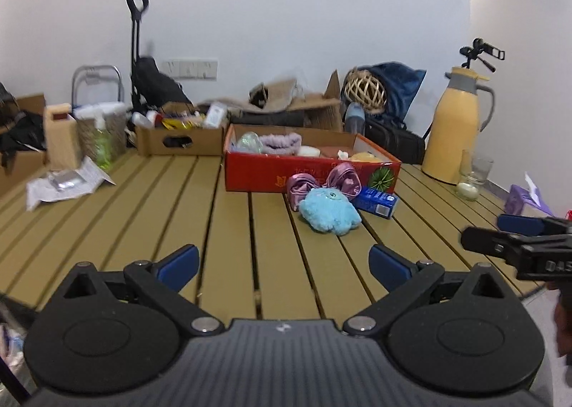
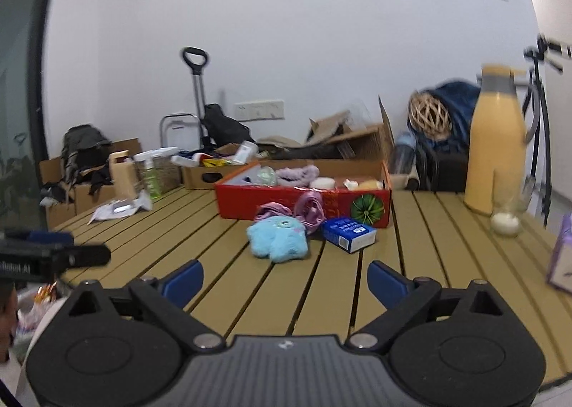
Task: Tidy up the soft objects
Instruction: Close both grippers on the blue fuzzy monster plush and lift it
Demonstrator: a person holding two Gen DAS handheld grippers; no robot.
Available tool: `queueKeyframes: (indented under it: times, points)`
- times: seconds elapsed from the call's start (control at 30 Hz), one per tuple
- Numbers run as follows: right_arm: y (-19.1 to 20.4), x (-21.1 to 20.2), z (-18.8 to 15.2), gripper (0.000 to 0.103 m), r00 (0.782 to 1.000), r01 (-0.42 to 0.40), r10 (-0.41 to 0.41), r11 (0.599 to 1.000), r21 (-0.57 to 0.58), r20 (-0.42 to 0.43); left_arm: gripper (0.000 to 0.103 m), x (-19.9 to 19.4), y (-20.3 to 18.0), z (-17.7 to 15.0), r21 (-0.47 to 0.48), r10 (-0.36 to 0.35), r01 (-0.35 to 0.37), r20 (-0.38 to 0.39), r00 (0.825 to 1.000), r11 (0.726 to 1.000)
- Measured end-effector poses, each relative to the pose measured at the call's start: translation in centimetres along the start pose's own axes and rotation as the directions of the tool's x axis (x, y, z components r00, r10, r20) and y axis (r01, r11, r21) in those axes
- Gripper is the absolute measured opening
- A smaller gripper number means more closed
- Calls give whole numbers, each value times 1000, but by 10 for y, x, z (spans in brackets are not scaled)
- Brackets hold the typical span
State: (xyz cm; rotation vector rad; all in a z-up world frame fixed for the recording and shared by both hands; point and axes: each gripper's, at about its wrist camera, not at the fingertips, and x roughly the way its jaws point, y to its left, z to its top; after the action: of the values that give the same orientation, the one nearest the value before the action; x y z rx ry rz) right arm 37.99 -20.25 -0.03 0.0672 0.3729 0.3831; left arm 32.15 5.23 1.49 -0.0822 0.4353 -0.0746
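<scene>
Partly done, by look of it. Red cardboard box (image 1: 250, 174) at far centre of slatted tan table (image 1: 143, 228) already holds lilac fuzzy band (image 1: 280, 140), pale green item, white and yellow pieces; identities unclear.

Still outside: fluffy light-blue plush toy (image 1: 329, 212) touching purple satin bow (image 1: 323, 183), both just near of box front. Blue-and-white carton (image 1: 379, 202) right of plush, not soft.

Left gripper (image 1: 284, 262) spread wide, empty, well short of plush. Right gripper (image 2: 286, 280) likewise wide, empty.

Brown cardboard box (image 1: 178, 139) far left, mixed clutter inside.
</scene>
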Motion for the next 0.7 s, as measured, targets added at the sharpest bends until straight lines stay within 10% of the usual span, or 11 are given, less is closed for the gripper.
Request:
queueKeyframes:
  times: [0.33,0.47,0.7]
  points:
    - [-40,191,35,73,976,-86,134,962,258,-174,93,168,-2,41,-33,-155,152,-158,975,988]
    - [-42,225,30,59,971,-77,133,961,267,-199,53,214,5,36,-73,-193,181,-208,959,981]
    - [-44,228,18,39,949,-165,241,929,333,-202,36,223,13,28,-162,-273,240,-223,936,957]
